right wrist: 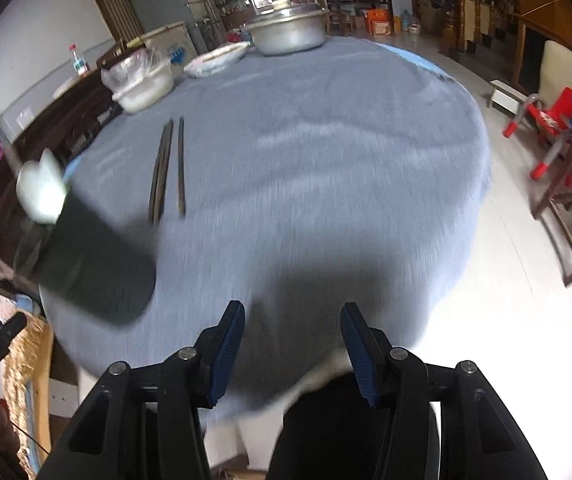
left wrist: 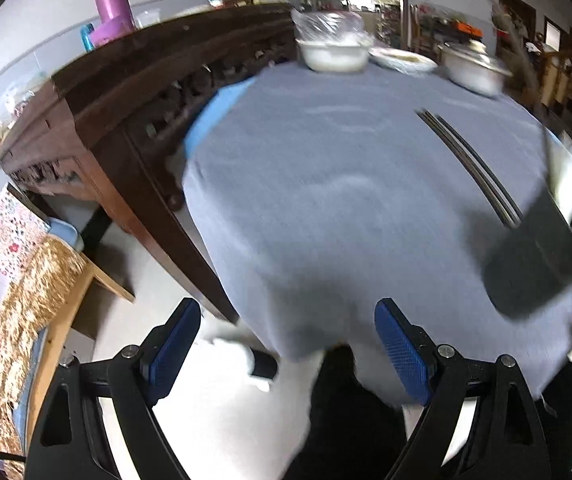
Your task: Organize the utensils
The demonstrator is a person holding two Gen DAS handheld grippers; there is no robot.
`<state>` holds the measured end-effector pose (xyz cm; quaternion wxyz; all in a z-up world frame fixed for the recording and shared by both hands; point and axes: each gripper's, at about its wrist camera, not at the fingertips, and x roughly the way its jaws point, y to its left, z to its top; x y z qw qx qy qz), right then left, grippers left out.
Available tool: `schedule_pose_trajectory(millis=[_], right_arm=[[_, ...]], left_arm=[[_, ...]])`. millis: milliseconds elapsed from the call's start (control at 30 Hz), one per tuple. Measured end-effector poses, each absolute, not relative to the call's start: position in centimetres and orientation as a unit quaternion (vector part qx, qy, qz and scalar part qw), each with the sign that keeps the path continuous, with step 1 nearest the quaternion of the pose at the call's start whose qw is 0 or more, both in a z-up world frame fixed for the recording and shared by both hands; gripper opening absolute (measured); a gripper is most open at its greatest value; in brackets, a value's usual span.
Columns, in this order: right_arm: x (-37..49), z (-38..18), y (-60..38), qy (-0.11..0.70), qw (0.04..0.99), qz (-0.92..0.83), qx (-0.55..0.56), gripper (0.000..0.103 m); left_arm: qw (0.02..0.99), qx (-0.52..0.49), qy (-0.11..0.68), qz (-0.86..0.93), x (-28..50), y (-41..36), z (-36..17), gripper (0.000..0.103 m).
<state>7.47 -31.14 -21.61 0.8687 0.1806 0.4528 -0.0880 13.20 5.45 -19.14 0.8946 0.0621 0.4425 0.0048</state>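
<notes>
Chopsticks lie side by side on the grey tablecloth. Left gripper gapes wide and empty; right gripper stands narrower, also empty.

Grey-blue, dark brown, black and white.
Grey-blue cloth over the desk, lighter blue at its edge; dark brown chopsticks; black grippers with blue ribbed pads; dull silver pot; white bowl; purple flask; dark carved wood sideboard; red chair; black sleeve, white glove.
</notes>
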Motion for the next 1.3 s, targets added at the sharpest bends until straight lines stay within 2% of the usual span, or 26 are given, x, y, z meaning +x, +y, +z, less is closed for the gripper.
schedule_pose_trajectory(millis=[167,367,400,433,467,600,833,933,1033,1233,1300], right_arm=[[14.4,-20.1,-33.3,0.425,0.886,-0.009,0.184,0.054],[24.6,-19.2,-31.3,0.408,0.89,0.11,0.171,0.053],[26.1,-19.4,-30.8,0.411,0.887,0.124,0.17,0.051],[27.5,-19.4,-30.3,0.414,0.885,0.134,0.166,0.04],[29.5,-19.8,-29.5,0.421,0.881,0.146,0.158,0.035],[34.4,-20.9,-27.4,0.435,0.879,0.139,0.137,0.034],[38.9,-22.3,-24.3,0.472,0.868,0.134,0.082,0.033],[39.2,-22.7,-23.4,0.467,0.879,0.094,0.005,0.033],[39.1,-23.1,-25.3,0.467,0.882,0.064,0.007,0.032],[38.9,-22.6,-31.0,0.456,0.881,0.042,0.115,0.033],[38.5,-22.2,-30.8,0.448,0.885,0.059,0.114,0.033]], left_arm=[[0.906,0.061,0.42,0.01,17.6,6.3,-18.0,0.089],[0.909,0.039,0.414,0.02,22.0,6.9,-17.5,0.089],[0.909,0.037,0.415,0.019,22.6,7.0,-17.6,0.089],[0.908,0.036,0.417,0.016,23.3,6.9,-17.6,0.089],[0.908,0.037,0.418,0.016,23.8,6.8,-17.7,0.089],[0.909,0.044,0.415,0.014,25.5,6.4,-17.9,0.089],[0.907,0.043,0.419,0.001,28.0,5.5,-18.2,0.089],[0.908,0.046,0.416,-0.008,28.7,4.9,-18.2,0.089],[0.911,0.052,0.409,-0.015,29.4,4.2,-18.0,0.089],[0.911,0.061,0.405,-0.058,33.3,1.1,-18.3,0.089],[0.906,0.056,0.411,-0.079,35.2,-0.7,-18.7,0.089]])
